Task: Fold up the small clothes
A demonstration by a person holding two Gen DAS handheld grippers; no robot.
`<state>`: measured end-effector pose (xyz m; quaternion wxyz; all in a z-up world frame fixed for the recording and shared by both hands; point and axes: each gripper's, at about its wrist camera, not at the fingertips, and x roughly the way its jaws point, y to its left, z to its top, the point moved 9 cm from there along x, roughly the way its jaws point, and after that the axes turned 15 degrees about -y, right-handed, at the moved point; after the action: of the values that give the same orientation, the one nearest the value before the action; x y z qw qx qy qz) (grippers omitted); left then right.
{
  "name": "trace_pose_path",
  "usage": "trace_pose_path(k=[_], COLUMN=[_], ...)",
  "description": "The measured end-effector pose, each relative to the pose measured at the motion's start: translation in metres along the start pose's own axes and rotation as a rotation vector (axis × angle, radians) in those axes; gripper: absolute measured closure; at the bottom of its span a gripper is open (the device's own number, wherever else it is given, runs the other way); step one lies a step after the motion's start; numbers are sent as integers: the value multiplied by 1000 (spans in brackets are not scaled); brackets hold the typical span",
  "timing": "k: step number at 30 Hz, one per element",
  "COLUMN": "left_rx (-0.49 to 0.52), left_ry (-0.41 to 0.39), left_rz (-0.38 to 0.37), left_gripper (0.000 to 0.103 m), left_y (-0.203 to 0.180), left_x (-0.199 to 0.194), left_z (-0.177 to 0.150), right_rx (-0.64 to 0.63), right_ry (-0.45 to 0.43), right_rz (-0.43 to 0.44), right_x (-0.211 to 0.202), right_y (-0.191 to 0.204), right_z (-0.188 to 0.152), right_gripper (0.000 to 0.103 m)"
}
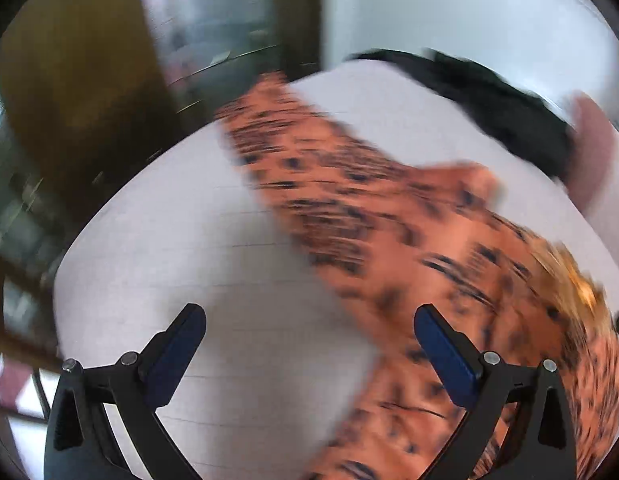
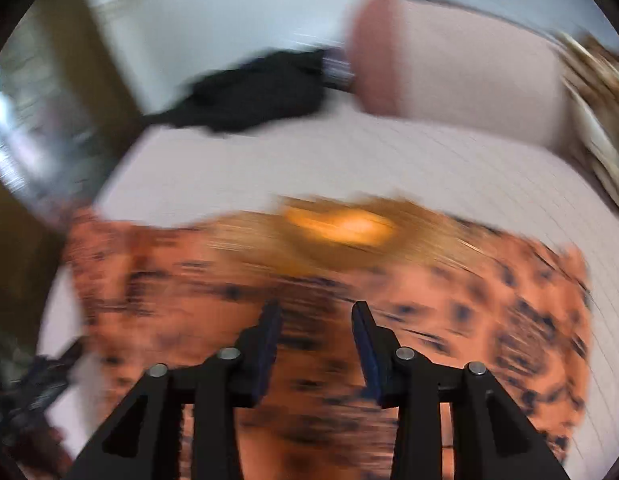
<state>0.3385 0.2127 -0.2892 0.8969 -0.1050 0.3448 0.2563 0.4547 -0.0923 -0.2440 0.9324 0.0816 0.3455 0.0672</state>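
Note:
An orange garment with dark spots [image 1: 381,232] lies spread on a white lined table [image 1: 213,240]; both views are motion-blurred. My left gripper [image 1: 309,320] is wide open and empty, above the table at the garment's left edge. In the right wrist view the same garment [image 2: 449,320] fills the foreground, with a yellow-gold patch [image 2: 341,228] near its far edge. My right gripper [image 2: 315,312] is open with a narrower gap, hovering over the garment and holding nothing.
A black garment [image 1: 489,96] lies at the table's far edge, also in the right wrist view [image 2: 261,92]. A pinkish folded item [image 2: 449,68] sits beside it. A tan patterned cloth [image 2: 597,112] lies far right. The white table [image 2: 389,160] shows beyond the orange garment.

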Motion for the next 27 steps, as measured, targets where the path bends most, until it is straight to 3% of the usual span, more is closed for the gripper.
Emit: trace_pose_path(k=[1,4,9,13,19,25,27], left_rx=[-58,-170,-372,-526,-676,-711,-698], left_ry=[5,-4,-25,-6,4,8,21], left_rz=[42,150,337,397,423,385,367], left_gripper=[0,0,0,0,0,0,0], left_y=[22,73,163,211,244,237,231], left_x=[5,10,8,9,11,12,15], left_z=[4,12,17,5,-9,-11,-11], right_rx=[-16,-66,-156,-220,-309,-329,-333], right_ry=[-11,-14,37,78,123,152,122], right_rz=[61,193,324,377,369,281,228], right_x=[-1,0,31,60,117,162,173], right_y=[30,106,223,299,377,405,400], right_z=[8,16,10,-17,-50,-69,-71], right_gripper=[33,31,31,31,31,31,43])
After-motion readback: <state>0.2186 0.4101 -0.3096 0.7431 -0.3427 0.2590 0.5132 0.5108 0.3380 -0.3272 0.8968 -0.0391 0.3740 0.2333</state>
